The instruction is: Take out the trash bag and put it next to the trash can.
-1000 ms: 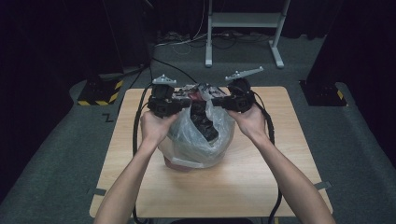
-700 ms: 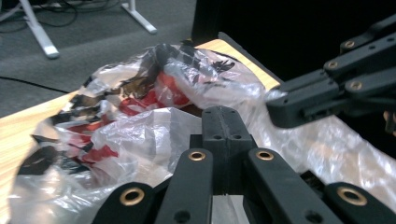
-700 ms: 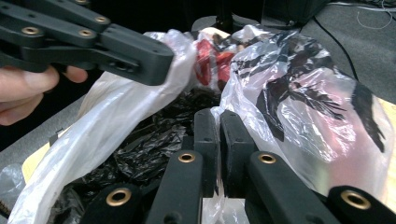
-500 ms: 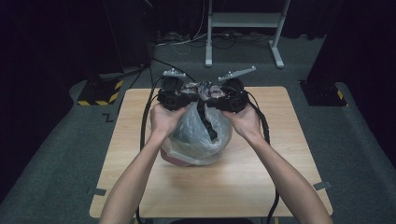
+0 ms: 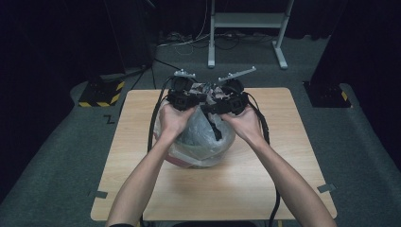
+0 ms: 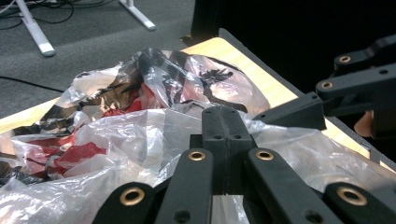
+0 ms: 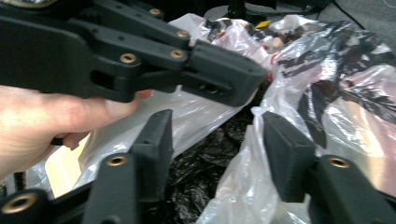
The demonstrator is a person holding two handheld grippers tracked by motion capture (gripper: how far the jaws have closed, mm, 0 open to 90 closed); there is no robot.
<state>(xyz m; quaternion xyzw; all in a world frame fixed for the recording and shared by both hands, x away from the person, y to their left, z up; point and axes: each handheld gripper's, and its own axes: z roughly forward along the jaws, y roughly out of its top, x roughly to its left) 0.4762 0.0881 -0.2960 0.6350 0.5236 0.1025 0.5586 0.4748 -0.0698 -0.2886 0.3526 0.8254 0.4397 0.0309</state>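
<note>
A clear plastic bag (image 5: 201,144) stuffed with dark and red crumpled material sits in the middle of the wooden table (image 5: 283,179). Both hands hold grippers over its top, close together. My left gripper (image 5: 197,98) has its jaws pressed together (image 6: 225,119), and the bag's thin film (image 6: 140,135) bunches around them. The right gripper (image 5: 213,108) stands open (image 7: 217,135), a fold of the bag's rim (image 7: 243,177) hanging between its pads above black plastic (image 7: 196,177). In the right gripper view, the left gripper (image 7: 233,77) crosses just above, held by a hand (image 7: 56,121).
The table's far edge (image 6: 261,74) lies just beyond the bag, with dark floor past it. A white stand's legs (image 5: 246,28) and cables lie on the floor behind. A yellow-and-black striped block (image 5: 101,93) sits off the table's left far corner.
Both grippers have drawn closer together over the bag's top and shifted slightly toward the far edge. The bag's neck is now gathered between them.
</note>
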